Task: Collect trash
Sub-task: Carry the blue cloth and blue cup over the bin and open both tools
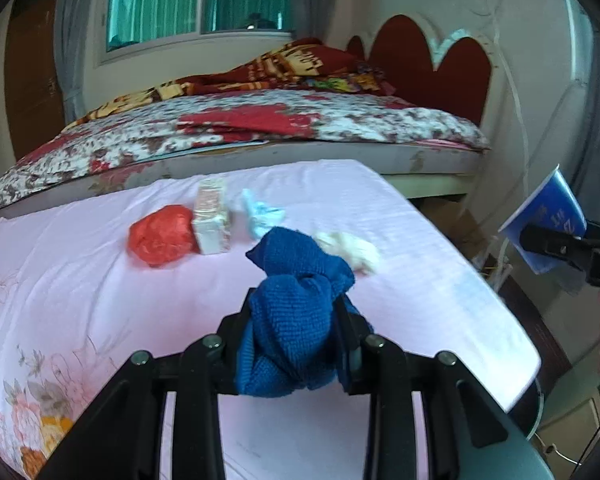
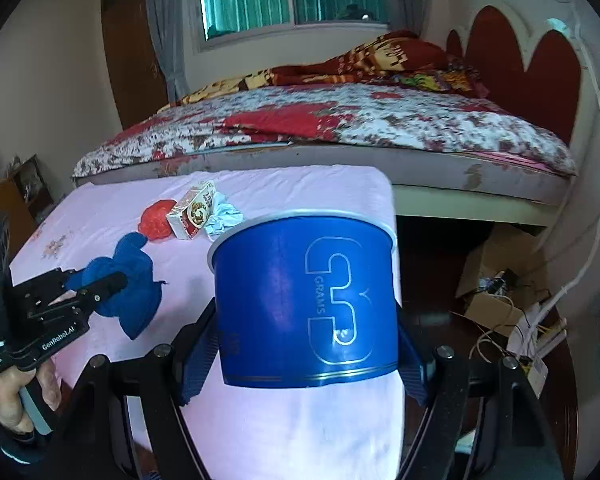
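A: Left wrist view, entries?
B: Left gripper (image 1: 296, 320): fingers nearly closed, clamped on a bunched blue cloth (image 1: 296, 292), held above the pink-sheeted worktop (image 1: 420, 280). On the worktop beyond it: red crumpled bag (image 1: 162, 235), small carton (image 1: 213, 216) touching the bag, pale blue crumpled paper (image 1: 260, 212) just beside the carton, white crumpled tissue (image 1: 350, 250) near the cloth. At the right edge: right gripper (image 1: 552, 246) with a blue paper cup (image 1: 548, 216).

A: Right wrist view?
B: Right gripper (image 2: 308, 344): fingers spread wide, pressed on both sides of the blue paper cup (image 2: 304, 300), upright, rim away from the camera, over the worktop's (image 2: 300, 432) right edge. Left gripper (image 2: 96, 284) at the left, in a hand (image 2: 16, 396), with the blue cloth (image 2: 132, 280) hanging from it. Red bag (image 2: 156, 220), carton (image 2: 192, 210) and pale blue paper (image 2: 224, 216) clustered farther back. Bed (image 2: 340, 128) with floral cover behind.
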Demonstrator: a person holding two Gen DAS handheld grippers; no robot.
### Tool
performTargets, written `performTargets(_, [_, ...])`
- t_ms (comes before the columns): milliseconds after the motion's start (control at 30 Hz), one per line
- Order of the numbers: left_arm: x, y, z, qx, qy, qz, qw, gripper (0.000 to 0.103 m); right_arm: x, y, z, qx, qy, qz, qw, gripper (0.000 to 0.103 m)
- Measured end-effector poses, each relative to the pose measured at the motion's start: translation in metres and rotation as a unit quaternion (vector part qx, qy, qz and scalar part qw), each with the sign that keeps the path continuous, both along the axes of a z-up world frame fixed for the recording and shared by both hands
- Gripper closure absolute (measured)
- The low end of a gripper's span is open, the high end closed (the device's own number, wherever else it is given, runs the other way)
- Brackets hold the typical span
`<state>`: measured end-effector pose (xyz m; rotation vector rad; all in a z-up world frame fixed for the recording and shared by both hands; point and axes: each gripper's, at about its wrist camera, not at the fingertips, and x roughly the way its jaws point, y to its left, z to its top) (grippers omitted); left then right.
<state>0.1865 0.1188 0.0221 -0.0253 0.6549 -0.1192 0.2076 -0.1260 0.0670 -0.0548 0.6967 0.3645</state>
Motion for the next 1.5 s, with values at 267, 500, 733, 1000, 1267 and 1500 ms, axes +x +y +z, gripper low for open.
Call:
performTargets(267, [-0.042,-0.046,0.016,-0.002,-0.016,-0.041,0.9990,0.070,-0.065,-0.040,0.017,0.007,-0.017,-0.020,1.000,0.025])
performTargets(500, [-0.063,-0.084,0.019,0.001,-0.016,-0.075,0.9971,0.070,-0.107,-0.084,0.009,0.004,-0.016,-0.047,0.999,0.025])
performTargets(733, [-0.079,-0.130,0.014,0.015,-0.011,-0.117,0.9930,0.070,-0.130,-0.134,-0.006,0.026,-0.003,-0.085,0.996,0.025])
performTargets(1000, [-0.090,-0.177,0.010,0.019,-0.005,-0.159,0.9871,0.070,-0.153,-0.178,-0.014,0.034,0.000,-0.116,0.993,0.025])
performTargets(1267, [-0.100,-0.220,0.001,0.020,0.004,-0.204,0.9788,0.070,-0.175,-0.220,-0.033,0.029,0.019,-0.145,0.989,0.025])
performTargets(1500, [-0.109,-0.253,-0.015,0.022,0.018,-0.241,0.9702,0.070,-0.193,-0.253,-0.058,0.022,0.039,-0.168,0.985,0.025])
